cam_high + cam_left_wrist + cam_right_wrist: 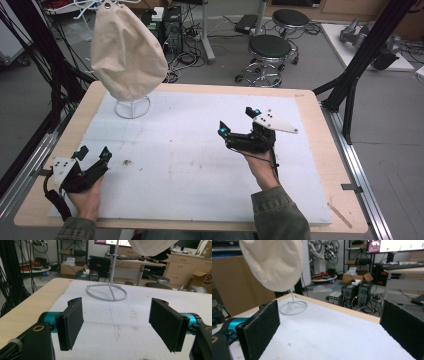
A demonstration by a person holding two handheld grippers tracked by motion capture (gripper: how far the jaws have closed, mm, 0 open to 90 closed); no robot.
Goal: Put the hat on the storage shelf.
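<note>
A cream cloth bag (127, 50) hangs from a white wire stand (132, 107) at the table's back left. The bag's bulging bottom (274, 262) fills the upper left of the right gripper view, and its lower edge (150, 246) tops the left gripper view above the stand's ring base (107, 292). My left gripper (93, 152) rests open near the front left edge with nothing between its pads (72, 322). My right gripper (238, 121) is held open above the mat right of centre, empty, facing the bag.
A white foam mat (190, 160) covers the wooden table (320, 150). A small dark smudge (126, 162) lies on the mat near the left gripper. Two black stools (270, 50) and black frame posts (365, 55) stand beyond the table.
</note>
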